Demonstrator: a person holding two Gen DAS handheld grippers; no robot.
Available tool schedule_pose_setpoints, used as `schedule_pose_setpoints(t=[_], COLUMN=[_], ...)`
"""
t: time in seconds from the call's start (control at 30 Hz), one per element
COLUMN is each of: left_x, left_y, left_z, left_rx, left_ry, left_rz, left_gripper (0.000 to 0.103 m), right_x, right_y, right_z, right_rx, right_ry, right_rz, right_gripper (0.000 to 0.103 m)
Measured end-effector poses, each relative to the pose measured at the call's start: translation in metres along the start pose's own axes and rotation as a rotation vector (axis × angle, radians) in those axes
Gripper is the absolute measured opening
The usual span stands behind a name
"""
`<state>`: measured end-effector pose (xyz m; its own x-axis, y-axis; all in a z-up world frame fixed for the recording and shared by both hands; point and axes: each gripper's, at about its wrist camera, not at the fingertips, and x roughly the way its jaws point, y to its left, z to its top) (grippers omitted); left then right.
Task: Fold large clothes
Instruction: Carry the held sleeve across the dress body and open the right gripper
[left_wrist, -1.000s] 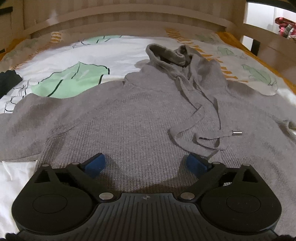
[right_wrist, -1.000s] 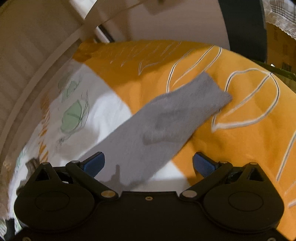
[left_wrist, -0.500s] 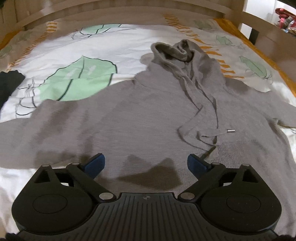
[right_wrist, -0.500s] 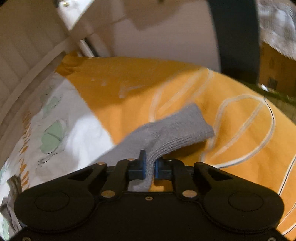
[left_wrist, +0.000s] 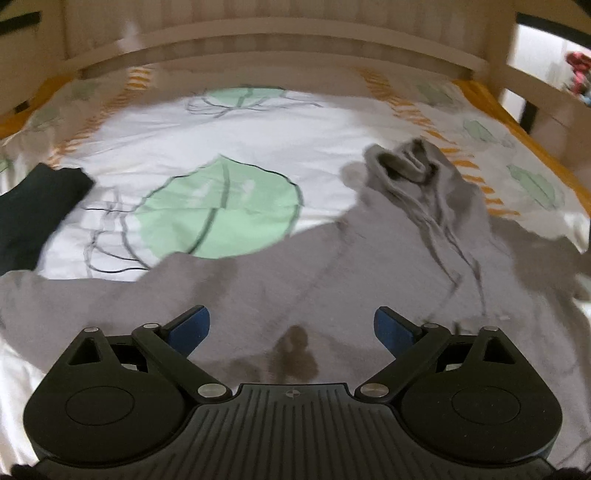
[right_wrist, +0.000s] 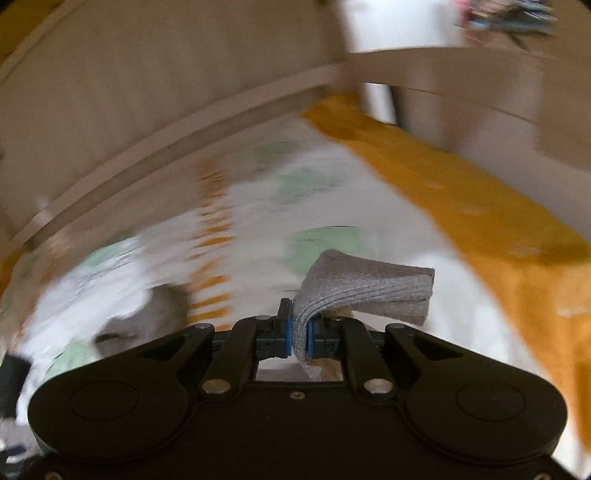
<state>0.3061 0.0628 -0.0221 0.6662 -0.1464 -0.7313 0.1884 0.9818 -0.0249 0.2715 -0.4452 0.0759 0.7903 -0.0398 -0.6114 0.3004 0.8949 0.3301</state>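
Observation:
A grey knit hoodie (left_wrist: 332, 273) lies face up on the bed, hood (left_wrist: 406, 166) toward the headboard, drawstrings trailing down its chest. My left gripper (left_wrist: 291, 326) is open and empty, hovering above the hoodie's body toward its left sleeve. My right gripper (right_wrist: 300, 338) is shut on the hoodie's sleeve cuff (right_wrist: 369, 288) and holds it lifted above the bed. The right wrist view is blurred; the hood (right_wrist: 147, 317) shows faintly at lower left.
The bed cover (left_wrist: 221, 147) is white with green leaf prints and an orange border (right_wrist: 480, 221). A dark garment (left_wrist: 33, 214) lies at the left. A wooden headboard (left_wrist: 280, 40) and side rail (left_wrist: 535, 85) bound the bed.
My right gripper has lifted the sleeve cuff off the orange border and swung it left, toward the hoodie's body. My left gripper has moved left, staying open.

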Motion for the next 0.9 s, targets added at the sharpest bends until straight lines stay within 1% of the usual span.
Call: schedule_pose_setpoints(t=[0.07, 0.17, 0.27, 0.33, 0.47, 0.53, 0.63, 0.77, 0.8, 0.83, 0.9], left_x=[-0.002, -0.001, -0.001, -0.001, -0.005, -0.007, -0.007, -0.004, -0.004, -0.003, -0.001], left_y=[0.014, 0.030, 0.043, 0.051, 0.062, 0.065, 0.069, 0.071, 0.072, 0.072, 0.071], left_z=[0.001, 0.002, 0.003, 0.003, 0.004, 0.005, 0.007, 0.008, 0.008, 0.008, 0.009], left_rx=[-0.048, -0.105, -0.131, -0.149, -0.185, -0.200, -0.216, -0.231, -0.232, -0.232, -0.230], left_ry=[0.000, 0.001, -0.002, -0.004, -0.012, -0.019, -0.025, -0.023, -0.023, -0.022, -0.020], left_rz=[-0.018, -0.006, 0.022, 0.028, 0.028, 0.024, 0.020, 0.010, 0.009, 0.007, 0.004], left_gripper=[0.097, 0.097, 0.097, 0.097, 0.097, 0.097, 0.097, 0.097, 0.097, 0.097, 0.097], right_x=[0.006, 0.016, 0.027, 0.036, 0.059, 0.068, 0.079, 0.092, 0.095, 0.099, 0.104], right_y=[0.042, 0.102, 0.157, 0.188, 0.245, 0.266, 0.292, 0.305, 0.306, 0.306, 0.306], right_z=[-0.002, -0.016, -0.040, -0.057, -0.097, -0.118, -0.149, -0.182, -0.188, -0.195, -0.206], right_rx=[-0.049, -0.107, -0.147, -0.173, -0.224, -0.252, -0.313, -0.359, -0.366, -0.373, -0.377], right_ry=[0.010, 0.019, 0.034, 0.051, 0.106, 0.133, 0.164, 0.211, 0.223, 0.238, 0.284], right_rz=[0.055, 0.147, 0.235, 0.280, 0.348, 0.367, 0.370, 0.367, 0.364, 0.370, 0.397], right_gripper=[0.015, 0.015, 0.015, 0.015, 0.015, 0.015, 0.015, 0.015, 0.016, 0.021, 0.027])
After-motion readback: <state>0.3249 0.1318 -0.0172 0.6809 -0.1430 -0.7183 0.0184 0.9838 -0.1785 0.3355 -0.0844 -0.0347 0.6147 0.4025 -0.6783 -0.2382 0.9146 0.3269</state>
